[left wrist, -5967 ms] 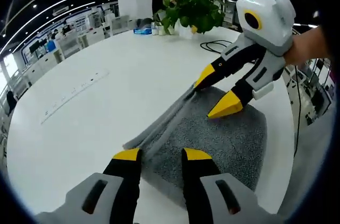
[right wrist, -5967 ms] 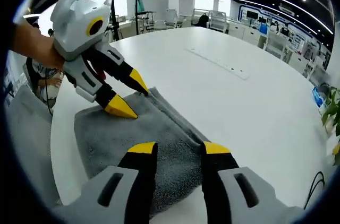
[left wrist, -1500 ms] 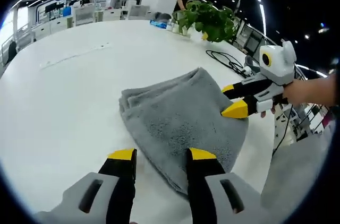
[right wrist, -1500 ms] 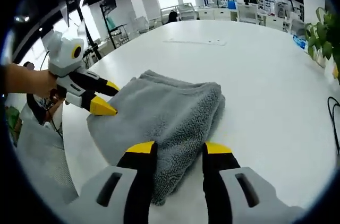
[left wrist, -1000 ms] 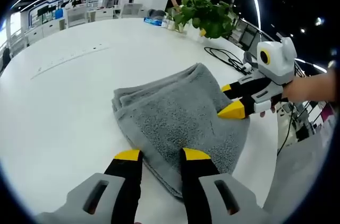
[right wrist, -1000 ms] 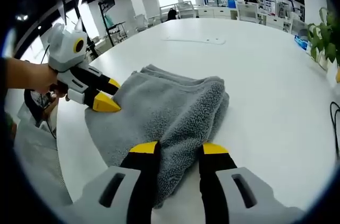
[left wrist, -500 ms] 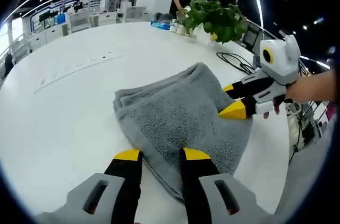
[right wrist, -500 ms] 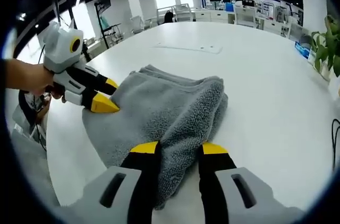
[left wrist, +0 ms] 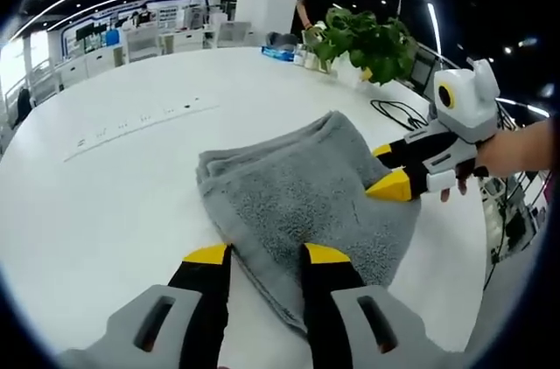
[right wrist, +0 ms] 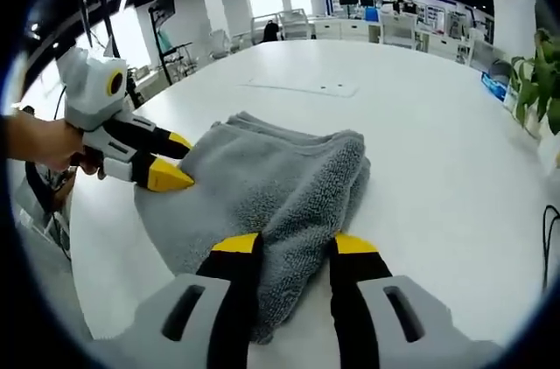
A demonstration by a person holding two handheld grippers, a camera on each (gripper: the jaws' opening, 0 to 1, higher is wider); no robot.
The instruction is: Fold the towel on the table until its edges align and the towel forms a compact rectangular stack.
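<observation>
On the worktop: a broad white round worktop (left wrist: 105,203) carries everything; a potted green plant (left wrist: 363,37) and a black cable (left wrist: 398,111) sit at its far side, well apart from the work.
Towel: a grey terry towel (left wrist: 297,194) lies near the worktop's edge, already doubled into thick layers, with a rolled fold along one side and a looser, rounded lower corner.
Left gripper: the grey-and-black left gripper with yellow-tipped fingers (left wrist: 262,257) meets the towel's near edge; its fingers stand apart with towel edge between them, and I cannot tell whether they pinch it. It also appears in the right gripper view (right wrist: 166,168), its tips at the towel's side.
Right gripper: the matching right gripper (right wrist: 293,247) straddles the thick folded edge, fingers parted around cloth, grip unclear; from the left gripper view (left wrist: 389,181) its tips rest at the towel's far side.
Doing it well: judged from this, the next fold wants both grips on matching corners, all layers caught, lifted level and laid so edges meet.
Risk: a slipped inner layer could leave the stack skewed.
</observation>
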